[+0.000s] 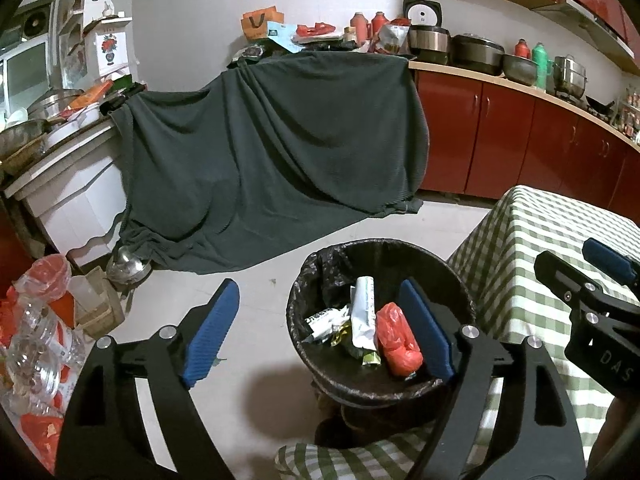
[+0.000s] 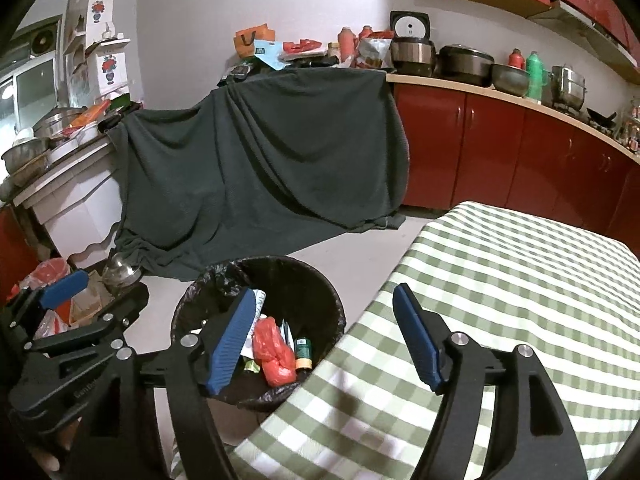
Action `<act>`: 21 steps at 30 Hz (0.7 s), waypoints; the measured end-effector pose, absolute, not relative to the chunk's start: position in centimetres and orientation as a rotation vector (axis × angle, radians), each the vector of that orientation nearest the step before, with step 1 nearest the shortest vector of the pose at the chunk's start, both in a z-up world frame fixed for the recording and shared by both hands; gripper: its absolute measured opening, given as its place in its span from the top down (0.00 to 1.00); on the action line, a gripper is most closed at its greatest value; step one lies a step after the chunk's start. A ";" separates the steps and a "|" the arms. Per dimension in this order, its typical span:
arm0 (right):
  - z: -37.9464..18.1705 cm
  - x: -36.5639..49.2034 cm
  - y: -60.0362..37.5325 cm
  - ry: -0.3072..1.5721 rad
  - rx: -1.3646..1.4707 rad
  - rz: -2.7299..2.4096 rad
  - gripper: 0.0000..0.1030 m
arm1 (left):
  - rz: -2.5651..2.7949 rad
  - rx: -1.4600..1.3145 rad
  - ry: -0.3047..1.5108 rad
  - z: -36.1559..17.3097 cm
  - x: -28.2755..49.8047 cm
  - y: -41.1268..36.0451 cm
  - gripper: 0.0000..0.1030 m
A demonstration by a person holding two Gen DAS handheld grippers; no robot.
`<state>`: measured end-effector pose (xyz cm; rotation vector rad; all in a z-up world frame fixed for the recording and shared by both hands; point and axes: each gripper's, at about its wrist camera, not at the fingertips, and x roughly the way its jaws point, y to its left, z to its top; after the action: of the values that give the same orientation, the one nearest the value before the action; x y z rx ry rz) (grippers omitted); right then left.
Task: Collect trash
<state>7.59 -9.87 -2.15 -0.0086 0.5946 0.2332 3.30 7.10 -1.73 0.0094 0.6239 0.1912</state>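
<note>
A black bin (image 1: pixel 316 268) lined with a black bag stands on the floor beside the table; it also shows in the right wrist view (image 2: pixel 320 284). Inside lie a red plastic bag (image 1: pixel 396 340), a white wrapper (image 1: pixel 362 312), other wrappers and a small bottle (image 2: pixel 303 354). The red bag also shows in the right wrist view (image 2: pixel 274 352). My left gripper (image 1: pixel 320 332) is open and empty, above the bin's left side. My right gripper (image 2: pixel 324 340) is open and empty, over the table edge next to the bin. The right gripper also shows at the left view's right edge (image 1: pixel 592 276).
A table with a green checked cloth (image 2: pixel 500 280) is on the right. A dark green blanket (image 1: pixel 260 152) drapes furniture behind the bin. Bottles and bags (image 1: pixel 36 340) clutter the floor at left, with a metal kettle (image 1: pixel 126 266). Red cabinets (image 1: pixel 520 132) line the right wall.
</note>
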 end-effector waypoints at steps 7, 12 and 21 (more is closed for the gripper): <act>-1.4 5.9 -10.5 0.574 -0.001 0.235 0.31 | 0.194 0.005 0.604 -0.3 1.2 7.1 0.17; -0.7 5.0 -10.5 0.558 0.006 0.234 0.30 | 0.191 -0.005 0.588 0.6 0.0 7.3 0.14; -0.1 3.9 -10.8 0.540 0.009 0.224 0.29 | 0.175 0.002 0.564 1.7 -1.2 7.0 0.13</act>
<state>3.88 -10.85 -0.07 0.0088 0.5404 0.2237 -1.20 7.04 1.74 0.0022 0.5640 0.1752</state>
